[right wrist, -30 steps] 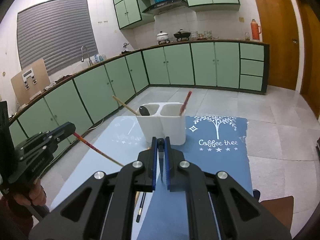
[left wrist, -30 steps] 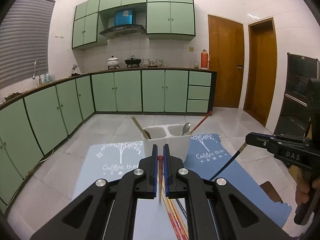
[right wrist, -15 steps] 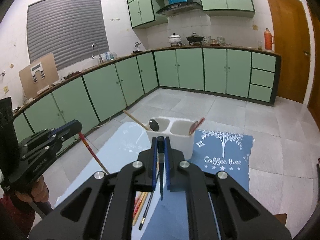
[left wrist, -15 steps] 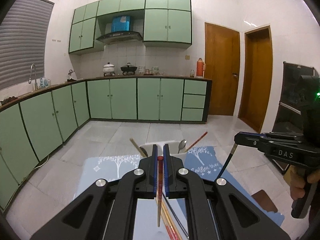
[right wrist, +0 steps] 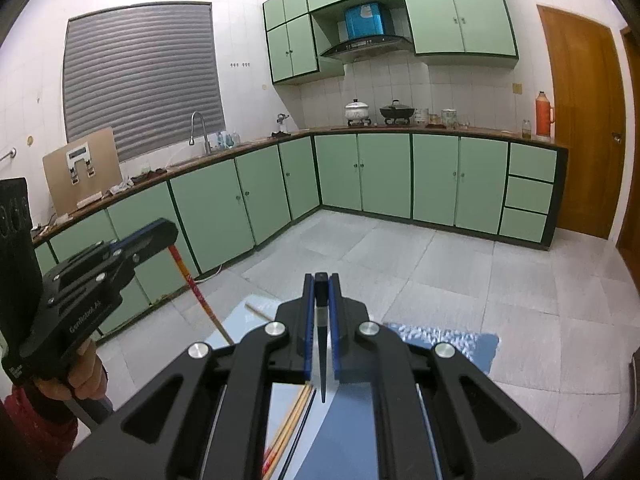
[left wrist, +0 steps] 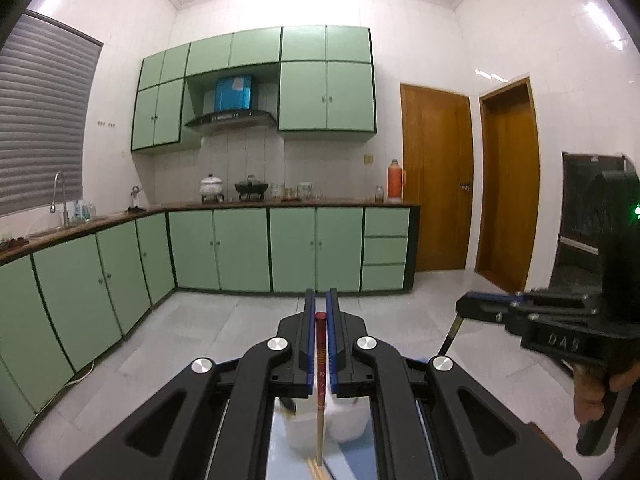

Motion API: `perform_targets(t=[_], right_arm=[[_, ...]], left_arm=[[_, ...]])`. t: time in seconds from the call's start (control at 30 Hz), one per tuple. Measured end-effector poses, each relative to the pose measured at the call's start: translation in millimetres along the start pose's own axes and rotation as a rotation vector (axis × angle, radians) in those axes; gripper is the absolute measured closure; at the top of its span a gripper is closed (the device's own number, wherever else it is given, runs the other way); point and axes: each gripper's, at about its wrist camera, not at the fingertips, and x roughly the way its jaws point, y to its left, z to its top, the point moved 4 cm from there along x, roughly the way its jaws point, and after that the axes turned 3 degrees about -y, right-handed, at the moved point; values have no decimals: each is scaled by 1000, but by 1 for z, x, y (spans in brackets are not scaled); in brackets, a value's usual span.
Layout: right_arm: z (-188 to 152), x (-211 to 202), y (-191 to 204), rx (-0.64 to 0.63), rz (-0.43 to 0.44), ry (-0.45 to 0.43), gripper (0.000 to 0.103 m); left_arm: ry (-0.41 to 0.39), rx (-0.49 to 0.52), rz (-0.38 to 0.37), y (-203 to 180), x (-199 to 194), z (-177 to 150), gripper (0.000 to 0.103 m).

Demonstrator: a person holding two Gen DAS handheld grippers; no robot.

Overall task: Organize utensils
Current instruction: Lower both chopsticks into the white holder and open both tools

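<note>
two tools, each clamped near the top of one chopstick: left tool point(left wrist: 319, 344) on red chopstick point(left wrist: 320, 384), right tool point(right wrist: 321, 328) on black chopstick point(right wrist: 322, 344). light, stiff, slick; likely to pivot.

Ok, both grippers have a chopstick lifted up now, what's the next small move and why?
Probably lower the left gripper so its red chopstick drops tip-first into the white holder right below it. The stick hangs nearly upright with its tip just over the holder, while the right gripper holds its black chopstick farther back over the blue mat.
</note>
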Motion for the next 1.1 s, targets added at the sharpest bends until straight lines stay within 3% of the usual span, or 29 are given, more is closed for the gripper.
perform_targets(t=[0.2, 0.37, 0.67, 1.1], right_arm=[[34, 23, -18, -12, -23, -37, 97], [43, 58, -36, -21, -48, -40, 97], [9, 123, -63, 29, -43, 35, 97], [-42, 155, -52, 48, -25, 153, 96]], left_arm=[[-54, 6, 6, 0, 36, 32, 98], [-53, 6, 16, 1, 73, 29, 98], [82, -33, 32, 19, 142, -27, 98], [229, -45, 46, 34, 167, -84, 97]])
